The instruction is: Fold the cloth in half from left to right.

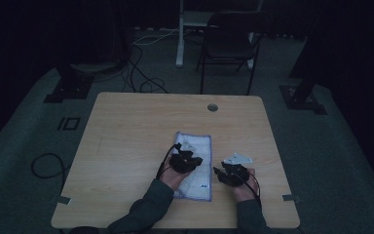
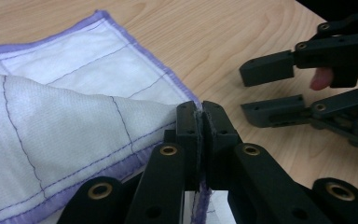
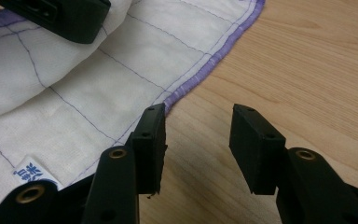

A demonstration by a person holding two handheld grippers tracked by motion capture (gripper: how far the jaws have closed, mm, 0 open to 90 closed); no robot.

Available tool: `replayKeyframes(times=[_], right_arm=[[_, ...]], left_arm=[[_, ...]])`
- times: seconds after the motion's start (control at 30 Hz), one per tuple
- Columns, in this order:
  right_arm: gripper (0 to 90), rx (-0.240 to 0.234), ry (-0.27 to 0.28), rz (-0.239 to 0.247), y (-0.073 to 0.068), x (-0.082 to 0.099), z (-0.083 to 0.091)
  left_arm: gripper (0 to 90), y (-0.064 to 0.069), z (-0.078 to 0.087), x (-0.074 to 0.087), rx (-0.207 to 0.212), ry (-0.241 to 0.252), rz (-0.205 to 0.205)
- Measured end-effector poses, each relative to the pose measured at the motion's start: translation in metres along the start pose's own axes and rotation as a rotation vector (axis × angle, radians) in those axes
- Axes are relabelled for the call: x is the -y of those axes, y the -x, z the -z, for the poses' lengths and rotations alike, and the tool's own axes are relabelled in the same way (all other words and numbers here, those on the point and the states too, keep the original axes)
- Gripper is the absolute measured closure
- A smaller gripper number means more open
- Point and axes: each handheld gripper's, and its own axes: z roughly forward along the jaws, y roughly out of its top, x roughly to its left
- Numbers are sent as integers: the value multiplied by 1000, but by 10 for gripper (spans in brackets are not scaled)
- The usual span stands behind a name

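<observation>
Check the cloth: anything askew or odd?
The white purple-edged cloth isn't flat: the left gripper, shut on its hem, has lifted one edge into a fold. The right gripper is open over bare table. No damage visible.

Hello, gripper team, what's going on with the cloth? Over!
Left gripper shut on white quilted cloth with purple border, corner lifted. Right gripper open, empty, beside cloth's edge. Wooden table: nothing in the way.

High overhead, gripper views close, sharing cloth [image 1: 195, 161]
</observation>
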Motion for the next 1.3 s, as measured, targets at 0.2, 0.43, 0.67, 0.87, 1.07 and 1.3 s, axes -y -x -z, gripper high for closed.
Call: replayKeyframes(times=[0.2, 0.43, 0.67, 0.87, 1.07, 1.3], right_arm=[[561, 3, -2, 1, 0, 0, 0], [560, 3, -1, 2, 0, 0, 0], [560, 4, 3, 6, -1, 0, 0], [560, 6, 12, 1, -2, 0, 2], [561, 2, 33, 13, -7, -2, 4], [561, 3, 34, 14, -8, -2, 4]], left_arm=[[857, 0, -5, -1, 13, -7, 3], [755, 0, 16, -6, 32, 64, 8], [751, -10, 42, -4, -36, 102, 4], [721, -34, 56, 8, -132, 101, 34], [708, -62, 61, 18, -204, 97, 85], [683, -79, 49, 25, -202, 62, 123]])
